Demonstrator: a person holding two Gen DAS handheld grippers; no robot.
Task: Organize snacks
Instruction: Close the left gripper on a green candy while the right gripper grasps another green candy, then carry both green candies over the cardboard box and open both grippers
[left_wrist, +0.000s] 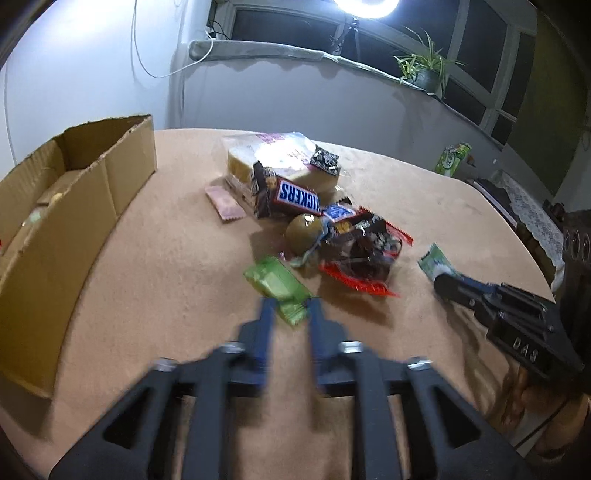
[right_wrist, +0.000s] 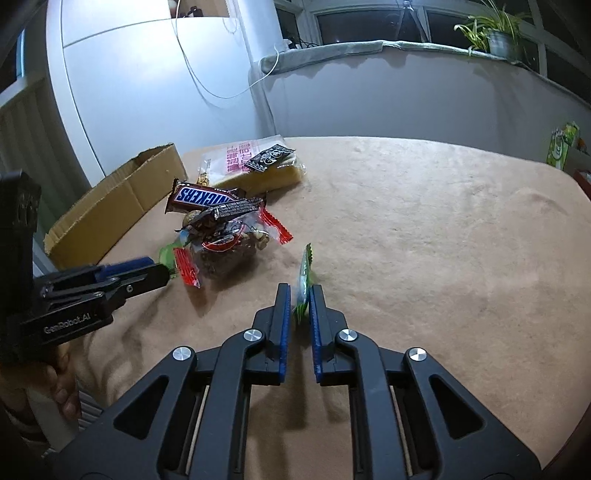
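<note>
A pile of snacks lies mid-table: a Snickers bar (left_wrist: 295, 197), a clear nut bag with red edges (left_wrist: 364, 258), a round gold candy (left_wrist: 304, 229) and a bagged cake (left_wrist: 284, 158). My left gripper (left_wrist: 290, 308) is shut on a green packet (left_wrist: 279, 282) at the pile's near edge. My right gripper (right_wrist: 300, 293) is shut on a thin green-white sachet (right_wrist: 304, 273), held on edge just above the tablecloth right of the pile. The sachet (left_wrist: 436, 260) also shows in the left wrist view. An open cardboard box (left_wrist: 55, 221) stands at the left.
A pink wrapper (left_wrist: 224, 203) lies left of the pile. A green carton (left_wrist: 452, 158) stands at the far right table edge. A plant (left_wrist: 424, 70) sits on the window ledge behind. The tan tablecloth (right_wrist: 443, 258) covers the table.
</note>
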